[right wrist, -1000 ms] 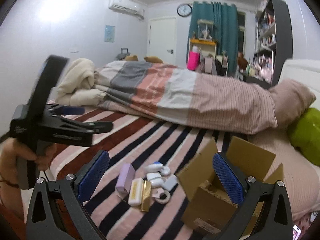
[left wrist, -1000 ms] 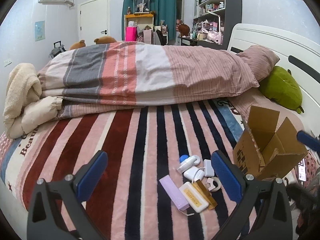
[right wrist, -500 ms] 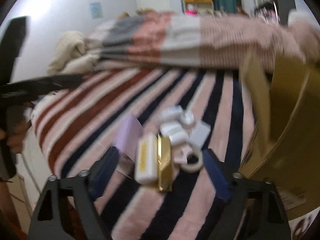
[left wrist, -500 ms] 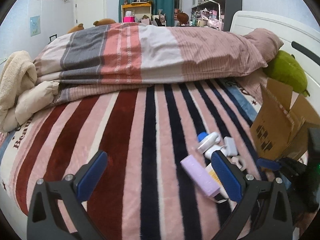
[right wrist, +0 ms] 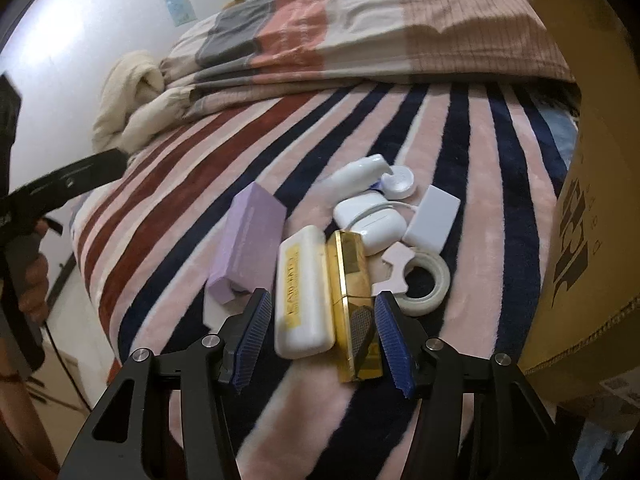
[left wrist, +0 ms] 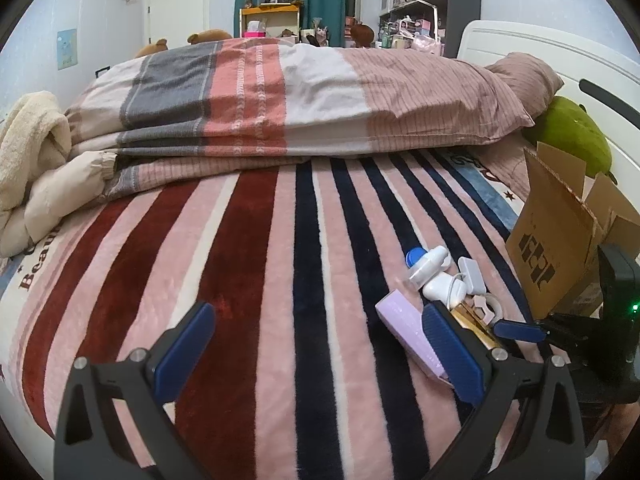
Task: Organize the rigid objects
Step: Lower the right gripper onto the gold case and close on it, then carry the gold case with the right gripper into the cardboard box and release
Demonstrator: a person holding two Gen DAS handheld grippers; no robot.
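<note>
Near the bed (right wrist: 460,128) edge, beside the cardboard box (right wrist: 592,200), the right gripper (right wrist: 320,332) holds its jaws apart around the white case (right wrist: 304,292) and gold case (right wrist: 354,300), while the left gripper (left wrist: 316,352) stays open over bare blanket.

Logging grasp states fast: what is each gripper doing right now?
Left gripper: open, empty, over the blanket.
Right gripper: open, holding nothing, jaws either side of the white case and gold case.
</note>
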